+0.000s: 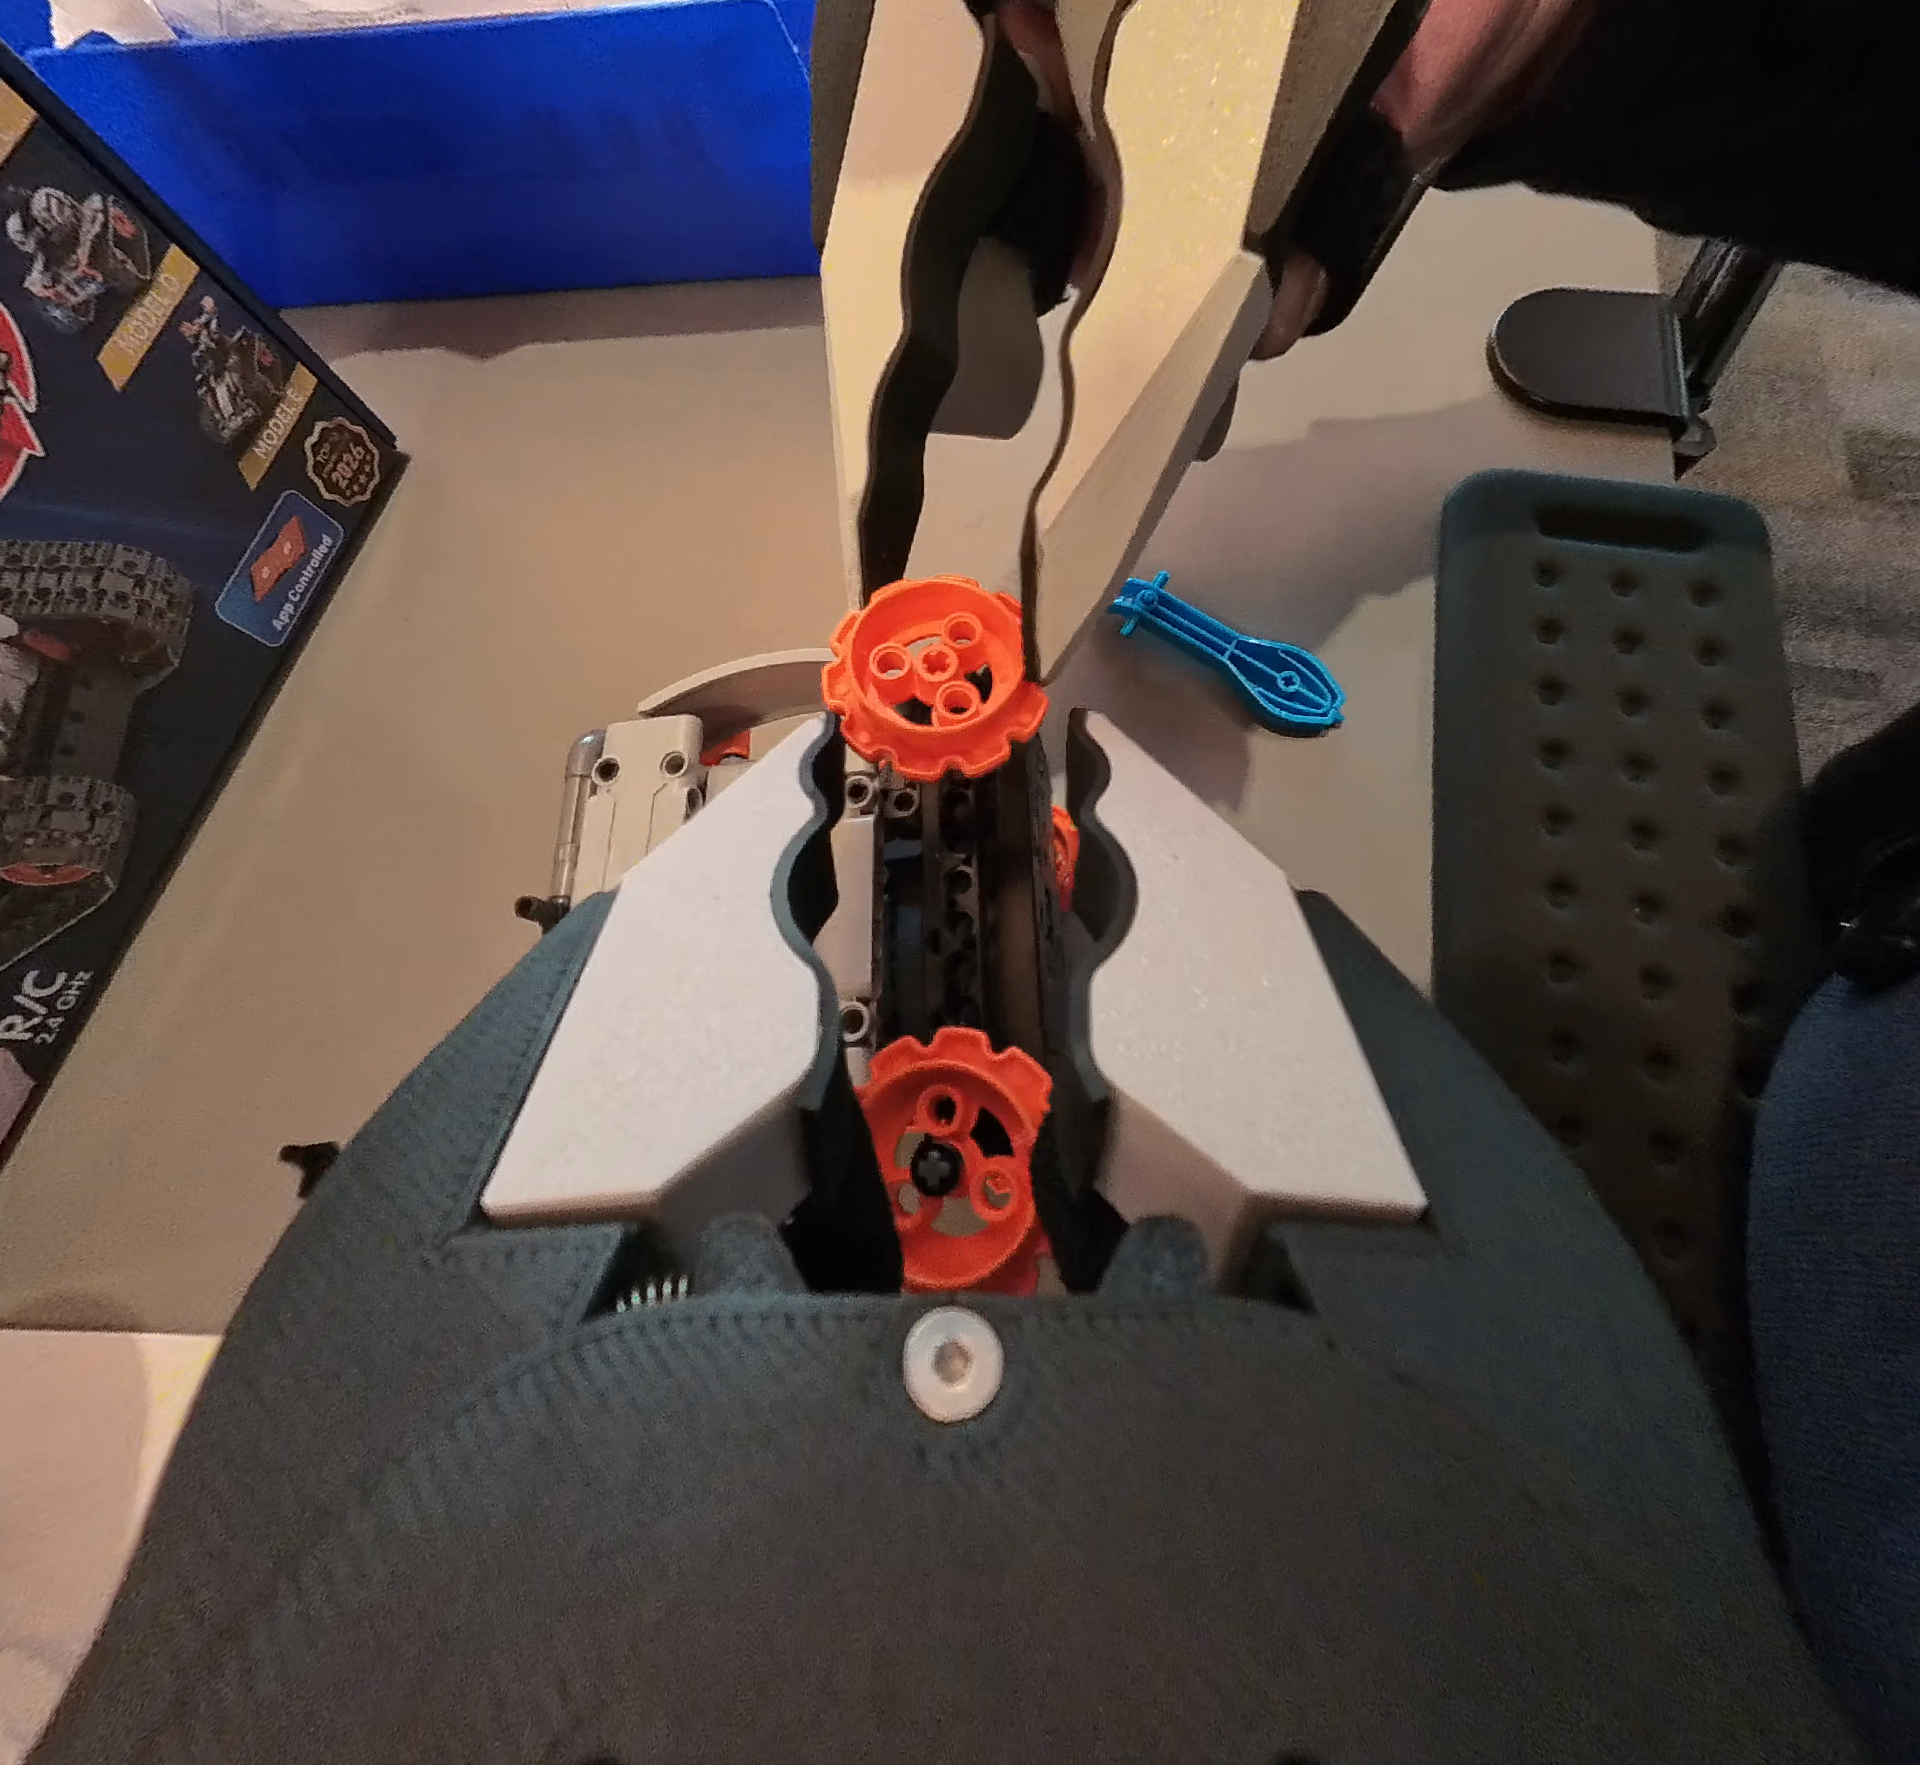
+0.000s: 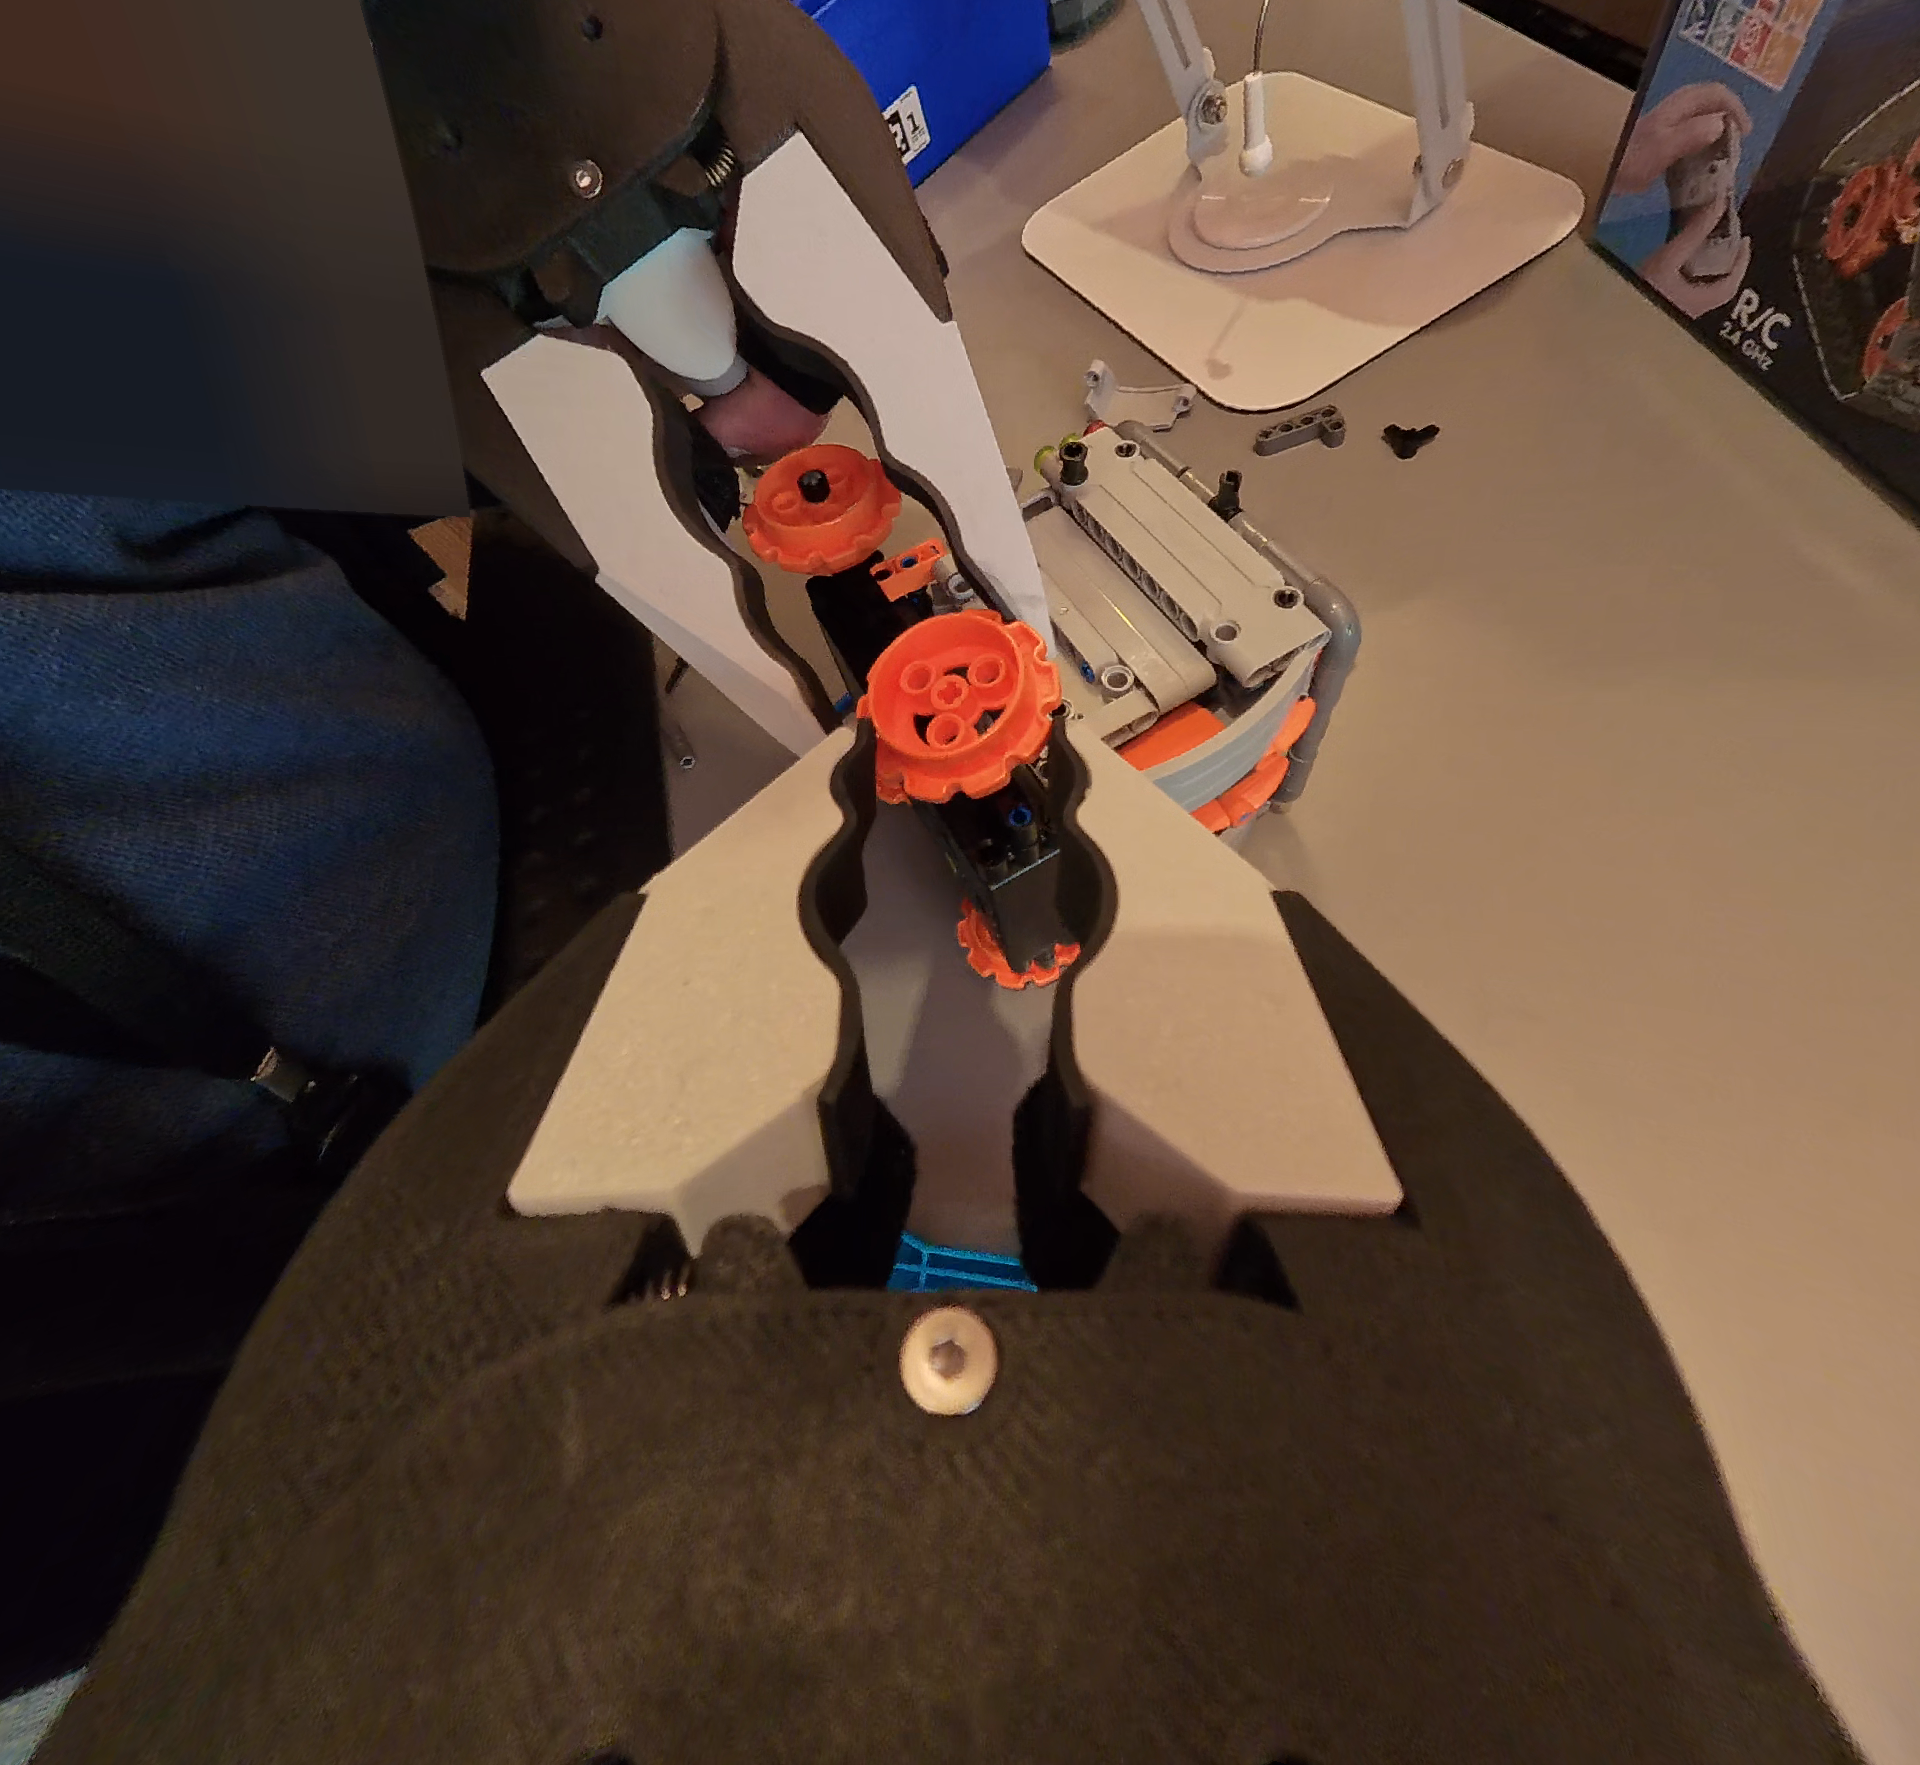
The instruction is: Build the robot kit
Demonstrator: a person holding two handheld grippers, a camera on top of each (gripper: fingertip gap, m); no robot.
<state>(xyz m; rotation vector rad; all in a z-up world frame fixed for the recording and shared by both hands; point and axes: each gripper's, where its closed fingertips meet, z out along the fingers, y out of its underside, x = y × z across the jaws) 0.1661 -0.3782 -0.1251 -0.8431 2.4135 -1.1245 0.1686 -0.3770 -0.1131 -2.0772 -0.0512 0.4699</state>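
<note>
A black beam assembly (image 1: 961, 894) with orange toothed wheels is held over the grey table (image 1: 520, 572). My left gripper (image 1: 956, 739) is shut on its sides, with one orange wheel (image 1: 951, 1159) near its base. My right gripper (image 1: 966, 624) comes down from above, and its tips close around the far orange wheel (image 1: 935, 676). In the right wrist view, my right gripper (image 2: 961, 759) grips that wheel (image 2: 961, 707) and the beam assembly (image 2: 1013, 868) beneath it. The left gripper (image 2: 925, 687) reaches in from the upper left, with another wheel (image 2: 821, 505) between its fingers.
A grey and orange model body (image 2: 1164, 593) lies just behind the assembly. A blue plastic tool (image 1: 1236, 661), a blue bin (image 1: 416, 157), a printed box (image 1: 125, 572), a white stand (image 2: 1299, 229) and small loose parts (image 2: 1299, 427) are on the table. A dark perforated pad (image 1: 1621, 780) lies right. Only a small space, under 4 cm, lies between the two pairs of fingers.
</note>
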